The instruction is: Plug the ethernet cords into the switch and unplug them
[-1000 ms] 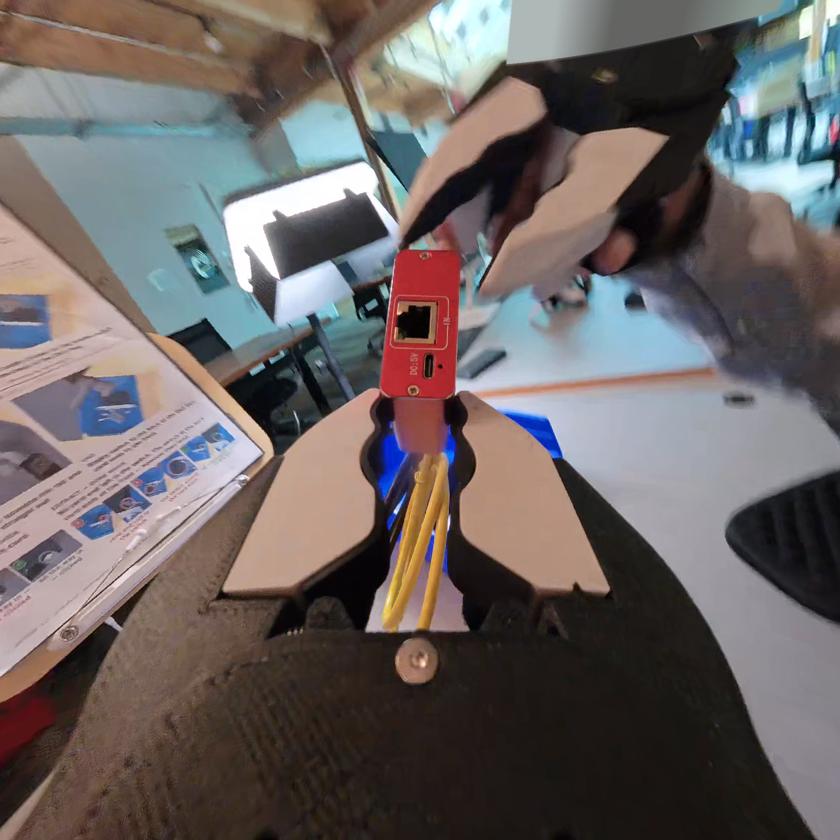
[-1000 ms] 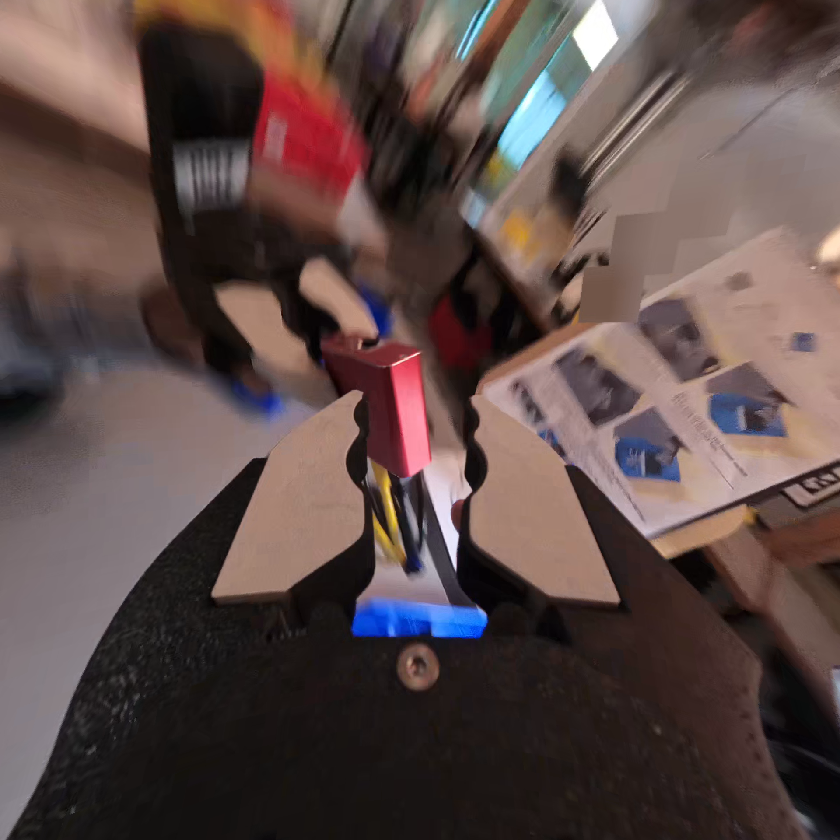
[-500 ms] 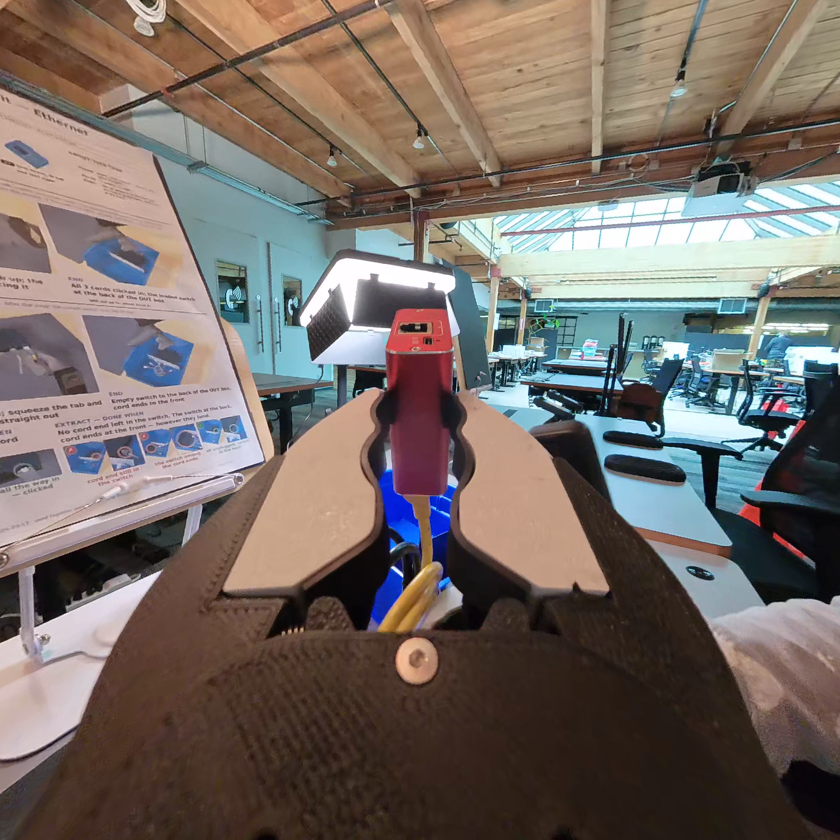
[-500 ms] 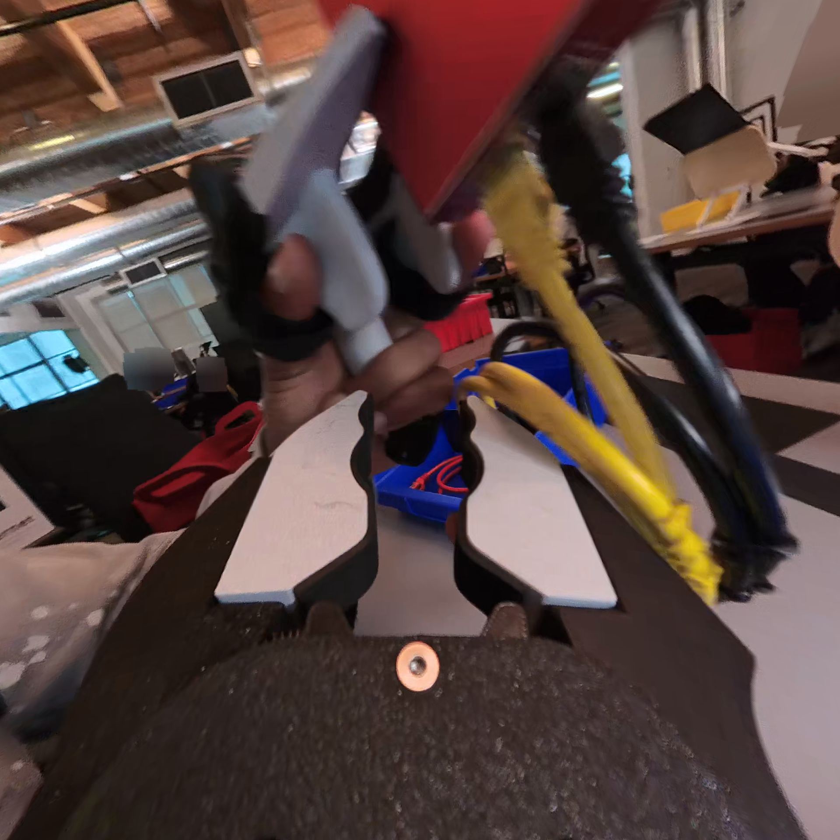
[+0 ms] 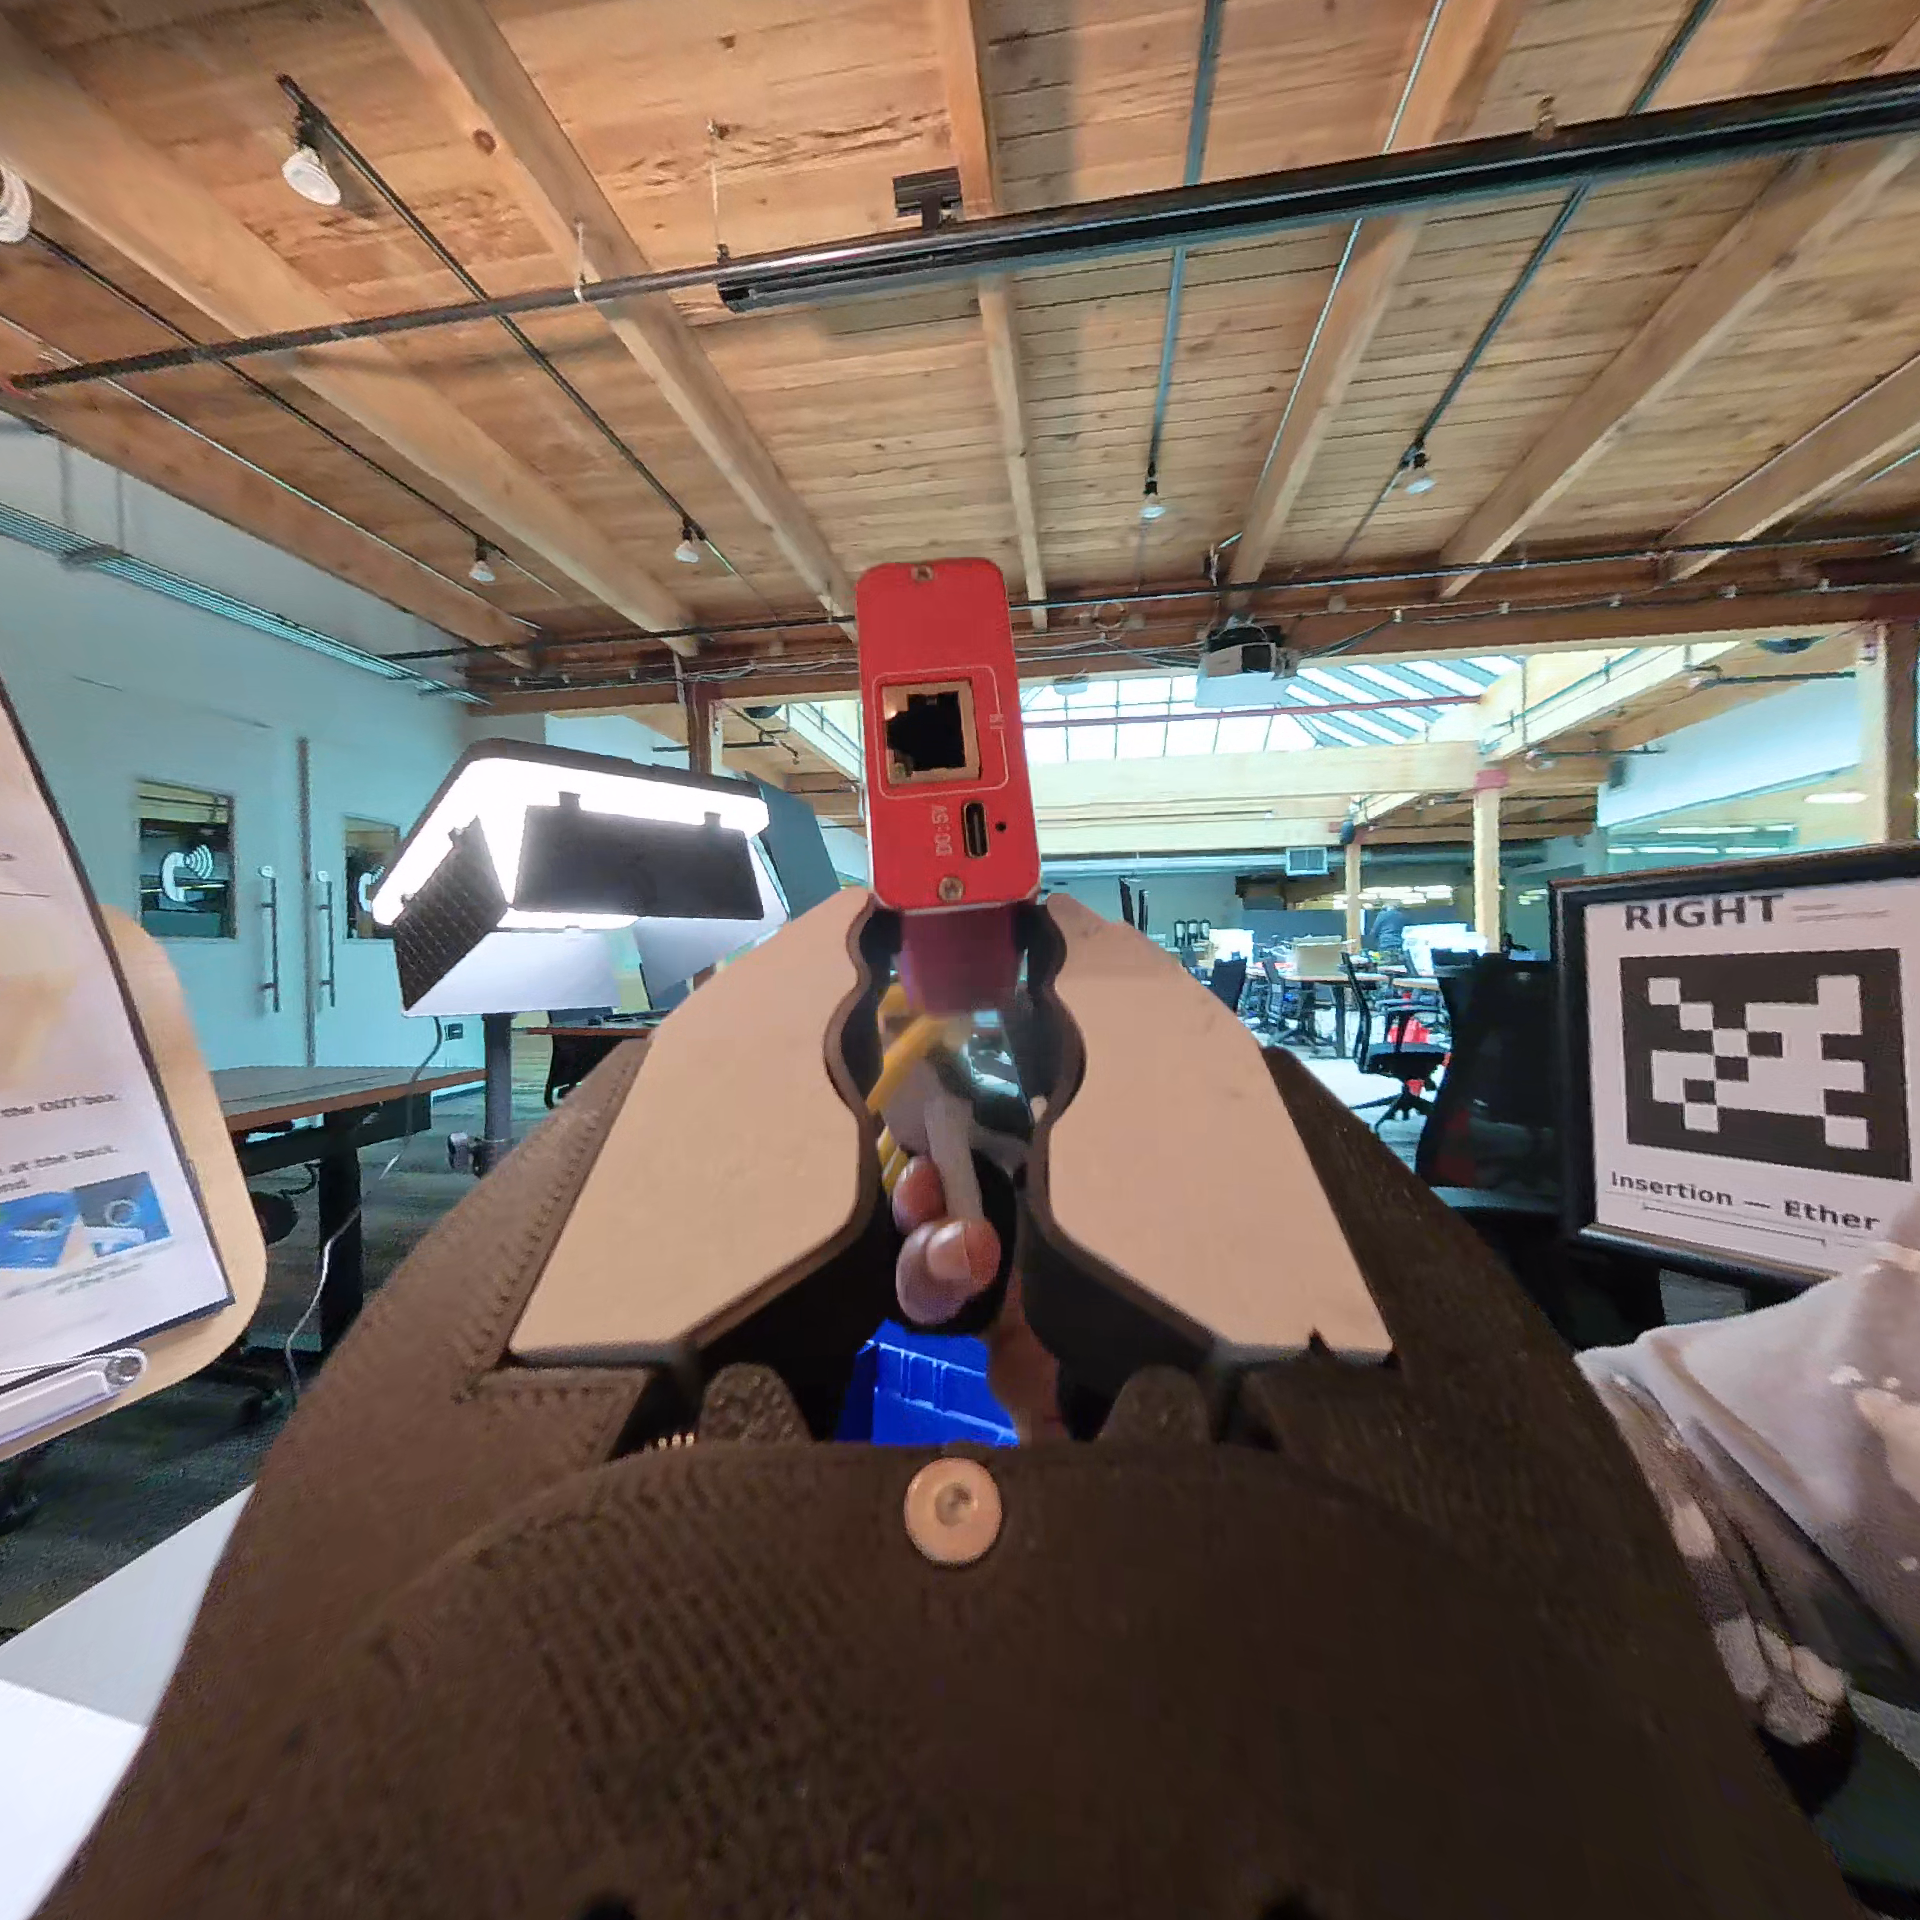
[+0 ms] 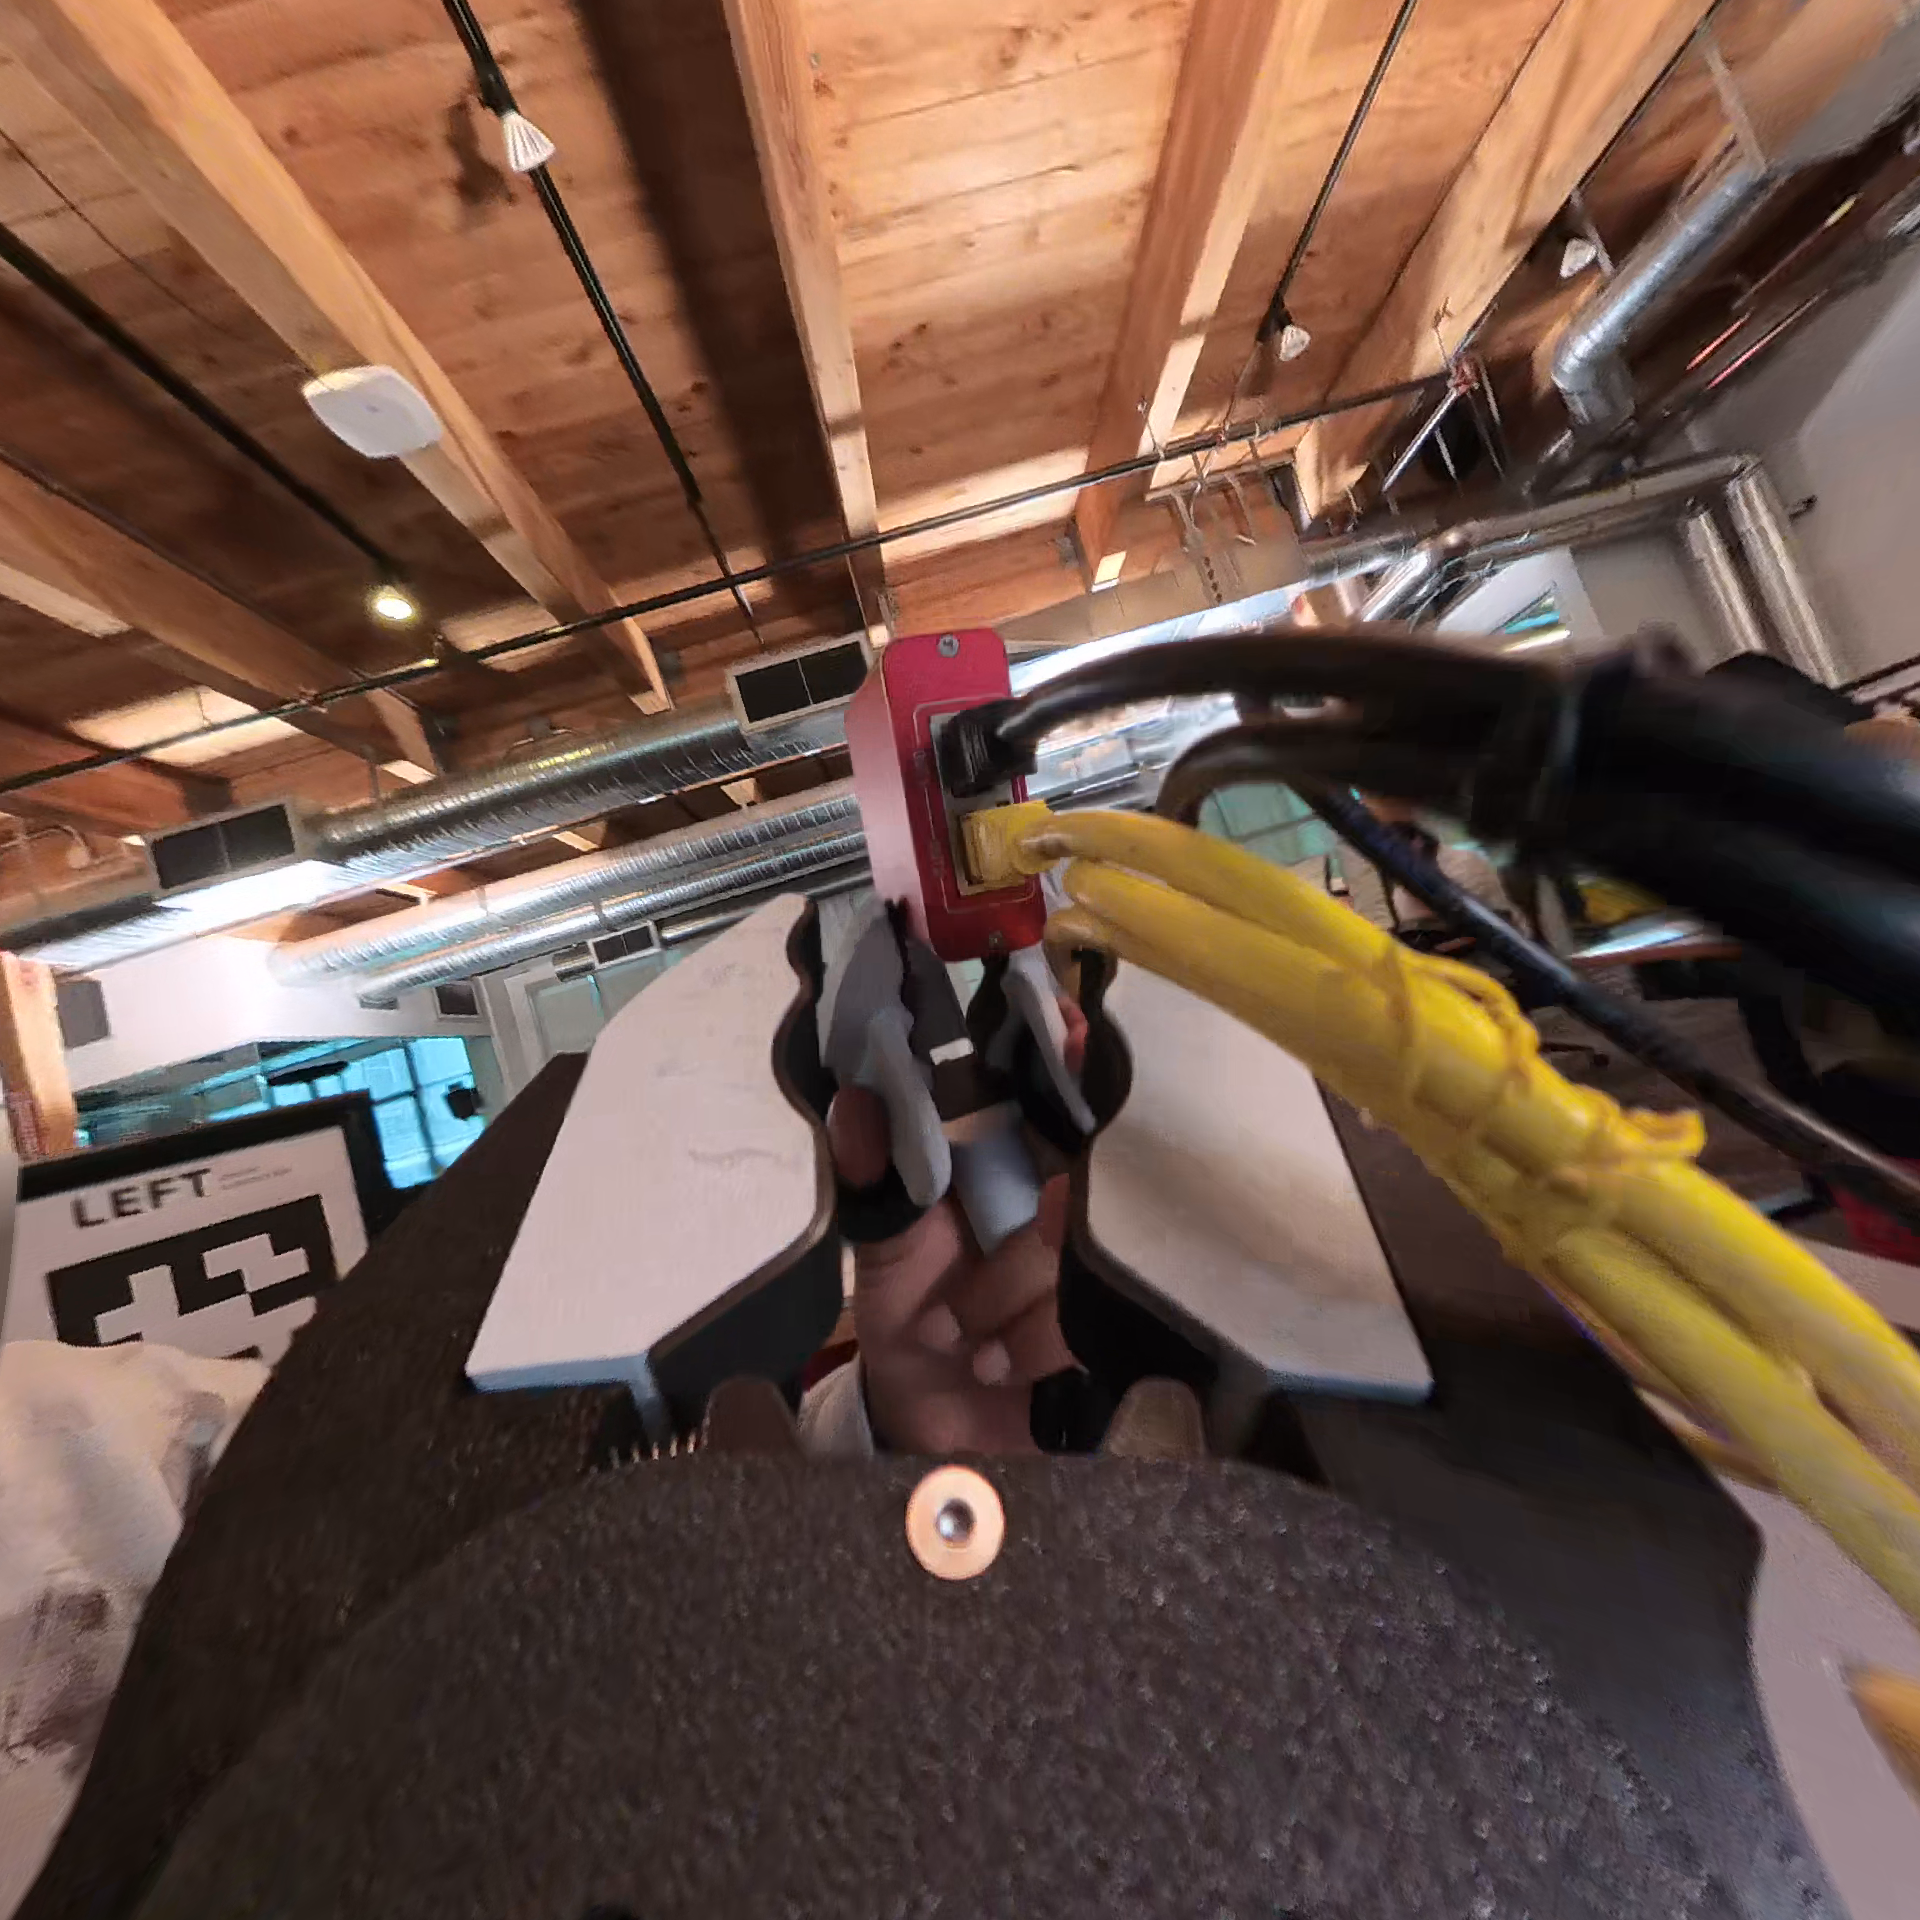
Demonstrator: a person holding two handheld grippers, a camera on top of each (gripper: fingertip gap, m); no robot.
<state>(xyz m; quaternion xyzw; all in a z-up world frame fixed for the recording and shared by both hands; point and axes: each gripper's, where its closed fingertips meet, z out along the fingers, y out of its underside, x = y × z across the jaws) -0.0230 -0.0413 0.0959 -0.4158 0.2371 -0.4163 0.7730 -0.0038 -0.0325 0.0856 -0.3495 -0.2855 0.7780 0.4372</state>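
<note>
The red switch [image 6: 940, 800] stands upright at frame centre, above the tips of the right gripper [image 6: 954, 997], whose jaws are spread apart and hold nothing. The far left gripper [image 6: 961, 1023] clamps its lower end. A black cord [image 6: 1403, 717] occupies the upper port; a yellow cord [image 6: 1299, 966] occupies the lower port. Both cords run toward the right edge.
</note>
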